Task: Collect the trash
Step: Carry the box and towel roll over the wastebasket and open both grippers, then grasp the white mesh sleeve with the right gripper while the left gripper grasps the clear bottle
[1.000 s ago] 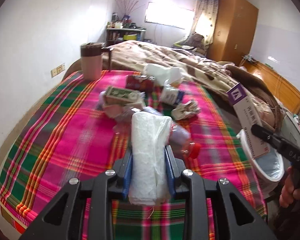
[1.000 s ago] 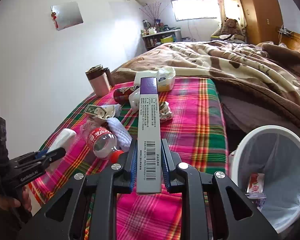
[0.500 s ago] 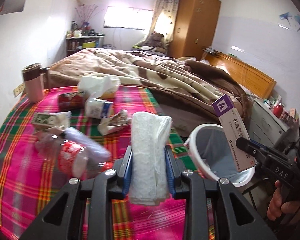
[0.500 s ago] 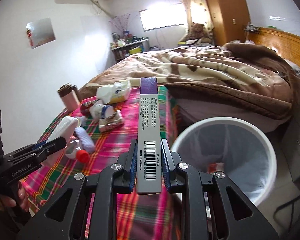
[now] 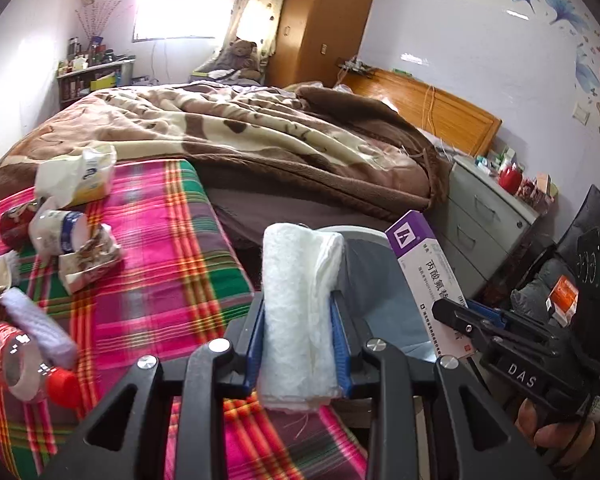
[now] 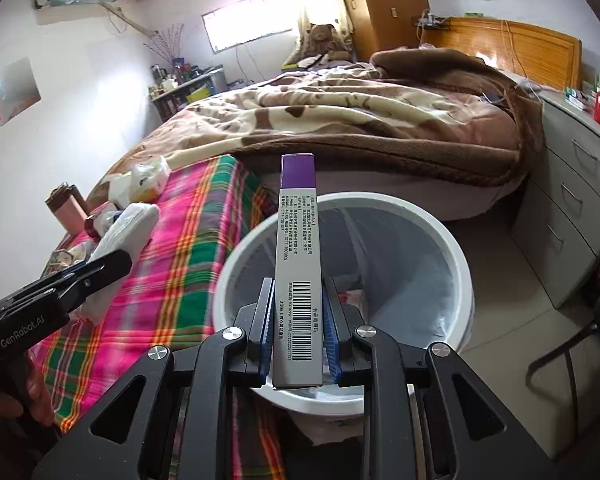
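With right tongs [image 6: 298,320] pinching the box [image 6: 298,264] and left tongs [image 5: 298,336] pinching the wad [image 5: 296,312], centre over the bin [image 6: 456,256] (rim close) before releasing.

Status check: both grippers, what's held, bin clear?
Left gripper shut on white tissue wad. Right gripper shut on purple-topped box, over the white bin. Bin mouth unobstructed; more trash on the plaid cover.

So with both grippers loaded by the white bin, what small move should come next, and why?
Probably open the right gripper: its purple-and-white cardboard box hangs over the mouth of the round white plastic bin, so it should drop in. The left gripper, clamping a folded white tissue wad, looks short of the rim.
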A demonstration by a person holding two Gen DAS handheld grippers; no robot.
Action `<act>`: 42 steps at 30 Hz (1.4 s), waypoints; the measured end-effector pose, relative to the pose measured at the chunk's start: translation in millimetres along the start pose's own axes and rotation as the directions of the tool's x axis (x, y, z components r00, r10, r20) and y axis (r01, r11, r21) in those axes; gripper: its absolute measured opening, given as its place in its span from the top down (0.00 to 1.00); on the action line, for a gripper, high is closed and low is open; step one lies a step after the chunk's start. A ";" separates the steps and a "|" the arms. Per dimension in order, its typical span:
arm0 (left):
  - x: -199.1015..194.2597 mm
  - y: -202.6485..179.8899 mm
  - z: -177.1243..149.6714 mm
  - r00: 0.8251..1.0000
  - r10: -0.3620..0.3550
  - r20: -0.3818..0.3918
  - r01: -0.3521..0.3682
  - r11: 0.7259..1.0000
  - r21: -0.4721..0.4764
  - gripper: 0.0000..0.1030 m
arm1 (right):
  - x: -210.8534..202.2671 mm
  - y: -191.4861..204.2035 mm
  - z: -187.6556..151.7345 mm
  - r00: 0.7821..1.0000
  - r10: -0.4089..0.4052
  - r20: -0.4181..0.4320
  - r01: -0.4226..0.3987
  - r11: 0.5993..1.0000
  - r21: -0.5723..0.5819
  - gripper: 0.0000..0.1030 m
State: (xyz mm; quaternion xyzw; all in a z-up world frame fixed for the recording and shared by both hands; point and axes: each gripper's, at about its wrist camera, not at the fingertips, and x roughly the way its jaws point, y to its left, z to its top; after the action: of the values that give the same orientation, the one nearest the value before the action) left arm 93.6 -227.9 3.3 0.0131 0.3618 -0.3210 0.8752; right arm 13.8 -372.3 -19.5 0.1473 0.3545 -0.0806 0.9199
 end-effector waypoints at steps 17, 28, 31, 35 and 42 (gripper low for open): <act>54.9 -46.0 7.9 0.993 -0.083 -0.081 0.087 0.994 0.059 0.34 | 22.2 -38.2 -6.6 0.991 -0.089 -0.098 0.095 0.994 0.056 0.78; 37.5 -22.9 9.4 0.996 -0.068 -0.055 0.069 0.998 0.011 0.29 | 23.7 -38.5 -2.2 0.990 -0.106 -0.092 0.113 0.992 0.065 0.44; 26.9 -11.7 8.7 0.998 -0.043 -0.040 0.043 0.999 0.002 0.27 | 22.5 -33.2 1.3 0.993 -0.094 -0.078 0.098 0.993 0.062 0.44; 10.9 6.5 8.1 1.000 -0.014 -0.014 0.013 0.999 -0.033 0.25 | 20.7 -19.9 5.5 0.996 -0.073 -0.058 0.075 0.997 0.035 0.44; -13.0 47.6 0.2 0.999 0.040 0.014 -0.038 0.993 -0.115 0.25 | 22.6 3.5 10.2 1.000 -0.024 -0.019 0.024 1.000 -0.005 0.44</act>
State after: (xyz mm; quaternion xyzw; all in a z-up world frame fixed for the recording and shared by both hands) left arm 114.0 -183.0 1.8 -0.0328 0.3722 -0.2826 0.8835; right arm 37.8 -373.3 -26.8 0.1417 0.3650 -0.0893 0.9158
